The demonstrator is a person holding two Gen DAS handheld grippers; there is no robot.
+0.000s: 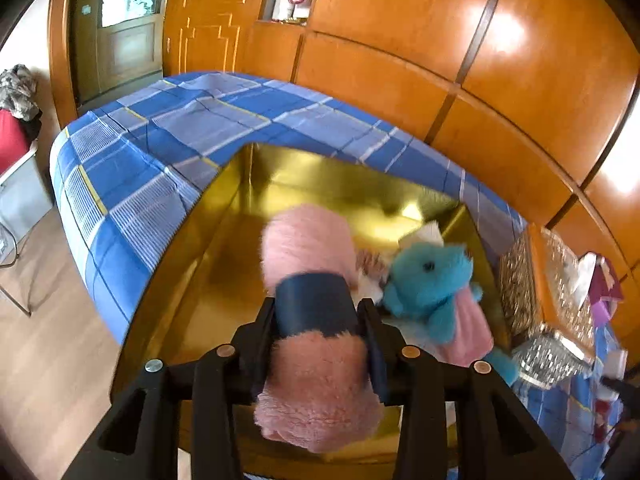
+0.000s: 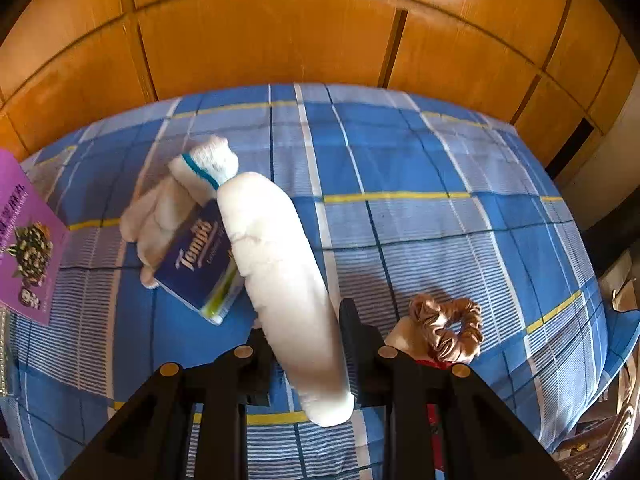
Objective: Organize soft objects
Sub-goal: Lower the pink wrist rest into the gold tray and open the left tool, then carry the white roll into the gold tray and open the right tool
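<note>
Here my left gripper (image 1: 320, 320) held the pink plush (image 1: 308, 248) over the gold box (image 1: 192, 264), ready to drop it beside the blue toy (image 1: 428, 280); my right gripper (image 2: 306, 344) pinched the white plush (image 2: 280, 264) on the bed (image 2: 440, 160), near its front edge.

Left wrist view — one gold box (image 1: 224, 216), one pink fuzzy roll (image 1: 312, 380), one blue plush toy (image 1: 430, 280) with a pink cloth (image 1: 472, 332). Right wrist view — one long white plush (image 2: 280, 264), one tissue pack (image 2: 200, 260), one tan scrunchie (image 2: 448, 328), one purple card (image 2: 24, 236). One bed (image 2: 440, 168).
</note>
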